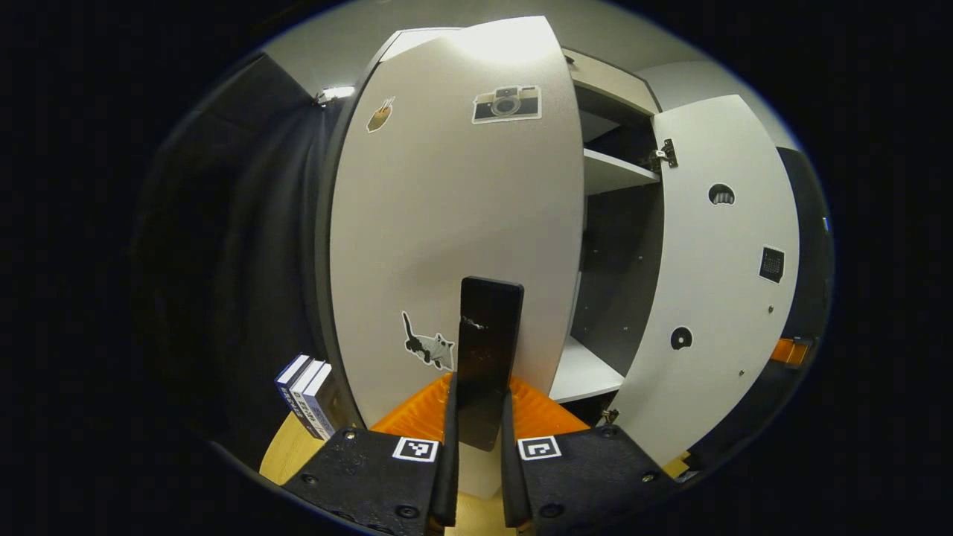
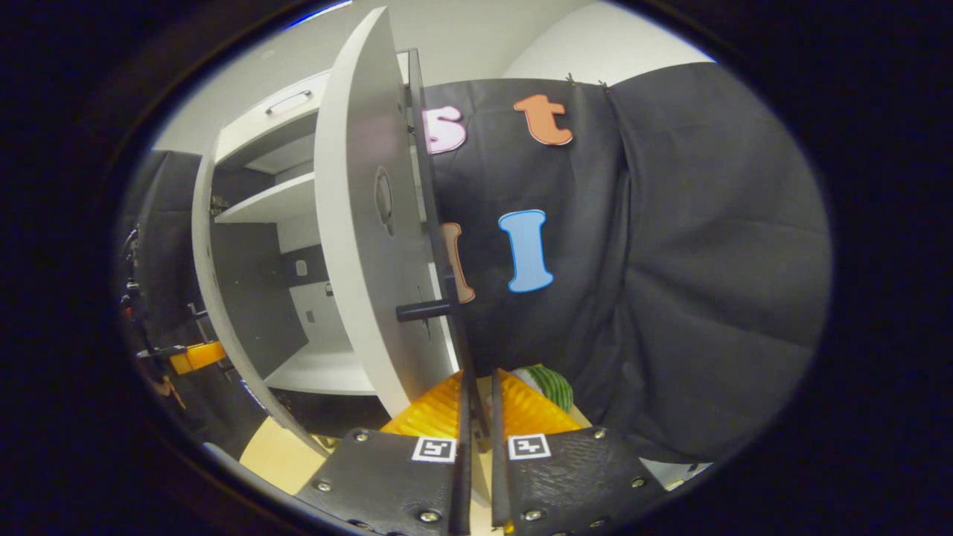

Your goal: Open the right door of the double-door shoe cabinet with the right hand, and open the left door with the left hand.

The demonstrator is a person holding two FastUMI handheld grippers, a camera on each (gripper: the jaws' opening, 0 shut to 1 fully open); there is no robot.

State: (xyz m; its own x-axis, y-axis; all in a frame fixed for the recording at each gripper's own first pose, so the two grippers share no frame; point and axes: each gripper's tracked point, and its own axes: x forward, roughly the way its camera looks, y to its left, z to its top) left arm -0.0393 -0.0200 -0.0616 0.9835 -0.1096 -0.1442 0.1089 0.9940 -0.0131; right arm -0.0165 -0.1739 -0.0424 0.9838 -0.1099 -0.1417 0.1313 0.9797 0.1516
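Shoe cabinet (image 1: pixel 610 171) standing on the tabletop (image 1: pixel 287 447), shelves showing. Right door (image 1: pixel 715 283) swinging well open; left door (image 1: pixel 454 223) starting to part from the frame. Left gripper (image 1: pixel 476 417) clenching the left door's dark bar handle (image 1: pixel 488 350) between its jaws, for a pull outward. Right gripper (image 2: pixel 476 417), jaws nearly together, pinching the right door's thin edge (image 2: pixel 454 350), likely to keep it swung wide.

Left door (image 1: pixel 447 223): pale grey face, black handle (image 1: pixel 488 350); stickers of a black-and-grey cat (image 1: pixel 429 347), a grey camera (image 1: pixel 506 103) and a brown item (image 1: pixel 380 115). Right door (image 1: pixel 715 298): pale grey, small black square patch (image 1: pixel 772 264). Shelves (image 1: pixel 614 173): white, against a dark grey interior. Books (image 1: pixel 307 394): white and blue spines. Tabletop (image 1: pixel 287 450): light wood. Round object (image 2: pixel 549 384): green and white stripes.
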